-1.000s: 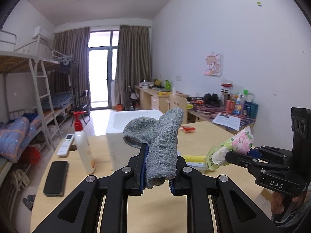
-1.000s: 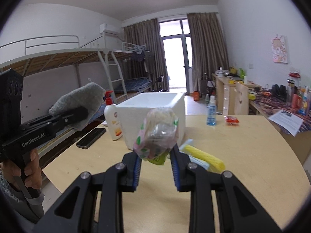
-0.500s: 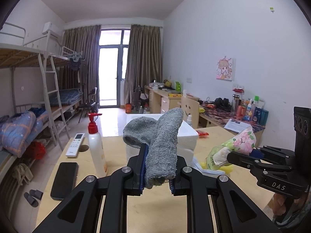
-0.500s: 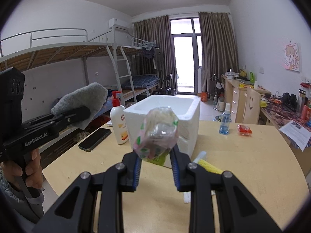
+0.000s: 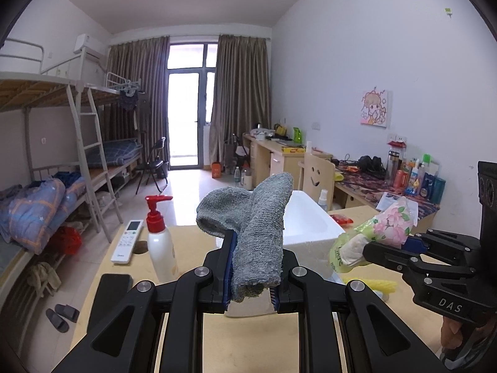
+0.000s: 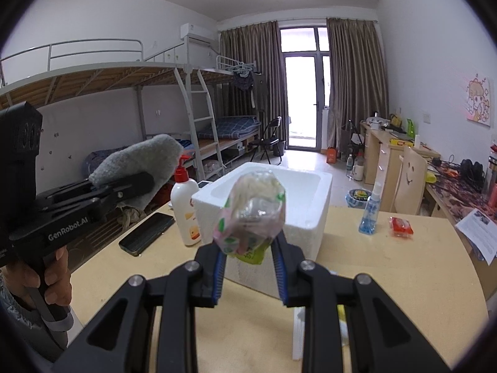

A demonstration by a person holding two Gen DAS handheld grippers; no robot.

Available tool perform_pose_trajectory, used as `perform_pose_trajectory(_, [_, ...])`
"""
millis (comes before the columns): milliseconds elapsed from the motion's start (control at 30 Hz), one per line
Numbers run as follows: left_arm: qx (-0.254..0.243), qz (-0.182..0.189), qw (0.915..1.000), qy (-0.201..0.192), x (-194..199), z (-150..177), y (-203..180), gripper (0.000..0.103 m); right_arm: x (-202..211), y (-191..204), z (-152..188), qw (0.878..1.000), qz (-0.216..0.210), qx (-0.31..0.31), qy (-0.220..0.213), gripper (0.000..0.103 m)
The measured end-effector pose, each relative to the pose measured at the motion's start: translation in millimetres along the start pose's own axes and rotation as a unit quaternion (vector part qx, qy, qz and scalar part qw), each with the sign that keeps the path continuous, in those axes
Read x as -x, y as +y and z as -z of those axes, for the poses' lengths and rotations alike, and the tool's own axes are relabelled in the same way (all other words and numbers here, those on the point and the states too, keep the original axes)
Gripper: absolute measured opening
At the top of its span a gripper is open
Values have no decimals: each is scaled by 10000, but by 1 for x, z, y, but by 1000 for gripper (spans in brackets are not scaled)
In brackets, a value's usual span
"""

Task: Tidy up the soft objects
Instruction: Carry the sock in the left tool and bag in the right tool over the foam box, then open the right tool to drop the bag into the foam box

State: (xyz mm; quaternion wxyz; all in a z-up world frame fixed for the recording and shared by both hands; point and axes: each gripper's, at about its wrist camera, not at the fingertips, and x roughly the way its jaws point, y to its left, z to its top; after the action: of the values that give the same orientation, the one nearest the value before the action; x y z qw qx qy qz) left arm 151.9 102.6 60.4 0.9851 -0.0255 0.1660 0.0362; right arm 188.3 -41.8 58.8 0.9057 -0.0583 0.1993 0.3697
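Note:
My left gripper [image 5: 251, 275] is shut on a folded grey knitted cloth [image 5: 259, 233] and holds it up above the wooden table; it also shows in the right wrist view [image 6: 136, 161]. My right gripper [image 6: 250, 267] is shut on a floral plastic bag of soft stuff [image 6: 253, 211], also seen from the left wrist view [image 5: 376, 233]. A white foam box [image 6: 289, 192], open at the top, stands on the table just beyond both grippers [image 5: 307, 227].
On the table [image 6: 388, 267]: a pump bottle with a red top [image 5: 159, 242], a black phone [image 6: 146, 233], a white remote [image 5: 126, 241], a blue spray bottle [image 6: 370, 209], a red packet [image 6: 401, 226], a yellow item [image 5: 377, 284]. Bunk beds stand left, desks right.
Both grippers have risen and moved closer to the foam box, still holding their loads. The view looks more level across the room.

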Motion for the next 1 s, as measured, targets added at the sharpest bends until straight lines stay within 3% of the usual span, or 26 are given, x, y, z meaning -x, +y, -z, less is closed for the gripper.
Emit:
perform_pose_trajectory(767, [-78,84,9998,158,-60,-28,10,19,-57,-31,-37,9998,39,-111,179,32])
perform_pose_trajectory(1000, [-149,-91,9998,122,-67,-30,15,19,-79,-32,-38,9995,60,-15,325,32])
